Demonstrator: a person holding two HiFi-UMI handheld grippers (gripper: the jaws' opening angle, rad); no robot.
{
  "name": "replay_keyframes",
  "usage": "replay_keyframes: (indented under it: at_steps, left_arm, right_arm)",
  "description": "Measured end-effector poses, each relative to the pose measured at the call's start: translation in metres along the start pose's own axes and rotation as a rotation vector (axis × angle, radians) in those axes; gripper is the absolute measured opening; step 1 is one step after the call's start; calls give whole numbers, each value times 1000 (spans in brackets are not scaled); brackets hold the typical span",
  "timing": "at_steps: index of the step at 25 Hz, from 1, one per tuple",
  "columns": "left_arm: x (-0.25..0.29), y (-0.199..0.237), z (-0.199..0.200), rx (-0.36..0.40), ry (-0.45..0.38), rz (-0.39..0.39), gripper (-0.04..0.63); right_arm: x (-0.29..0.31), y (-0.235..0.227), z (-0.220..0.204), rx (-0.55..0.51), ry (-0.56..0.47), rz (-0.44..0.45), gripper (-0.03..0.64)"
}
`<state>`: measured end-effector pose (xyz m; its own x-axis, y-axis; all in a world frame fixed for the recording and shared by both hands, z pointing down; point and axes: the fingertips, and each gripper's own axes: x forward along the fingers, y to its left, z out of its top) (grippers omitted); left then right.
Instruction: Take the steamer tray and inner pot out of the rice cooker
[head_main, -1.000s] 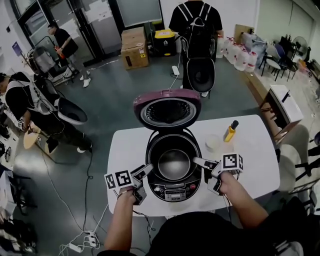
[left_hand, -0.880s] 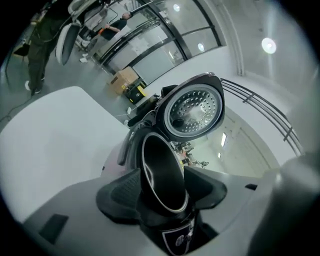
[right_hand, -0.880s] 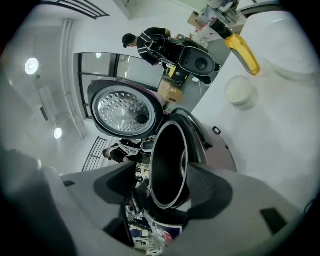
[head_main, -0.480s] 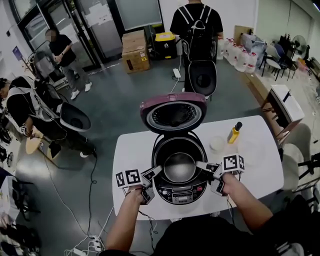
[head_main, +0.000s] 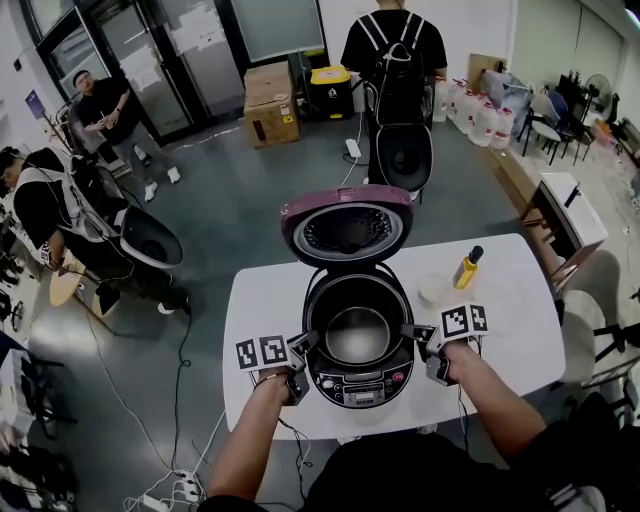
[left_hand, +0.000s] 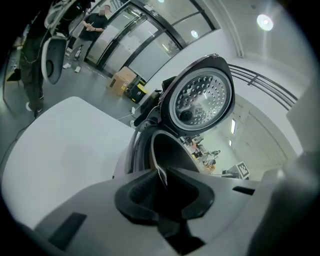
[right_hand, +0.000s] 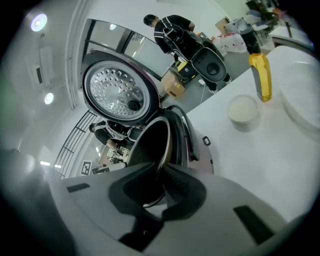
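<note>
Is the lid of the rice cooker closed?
No, the lid stands raised behind the rice cooker, with its perforated inner side facing the camera.

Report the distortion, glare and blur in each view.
Head view: even light, wide-angle bowing at the edges, a bright sheen inside the inner pot. Left gripper view: strong fisheye, dark corners, a ceiling lamp flaring, near foreground soft. Right gripper view: same fisheye, the lid plate glinting, white table nearly washed out.
</note>
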<state>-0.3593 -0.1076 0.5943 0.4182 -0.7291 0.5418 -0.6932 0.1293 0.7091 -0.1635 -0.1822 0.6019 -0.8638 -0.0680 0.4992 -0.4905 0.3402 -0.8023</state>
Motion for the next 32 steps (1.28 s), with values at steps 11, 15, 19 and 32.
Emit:
replay_keyframes:
  at_steps: [11,15,19,32]
  left_arm:
    - [-9,-4,-3,-3,-34,5,32]
    - [-20,-23,5,39,-71,-18,32]
    - [-38,-45,14,85,-115,-60,34]
    - [-81,-128,49,239,-315,-85,32]
  right_arm:
    - [-10,14,2,-102,-82,-16,34]
    - [-25,31,7,-147,-129,-16,35]
    - [-41,52,12,-178,-190,2,35]
    - [-108,113,45,-329,-381,93,34]
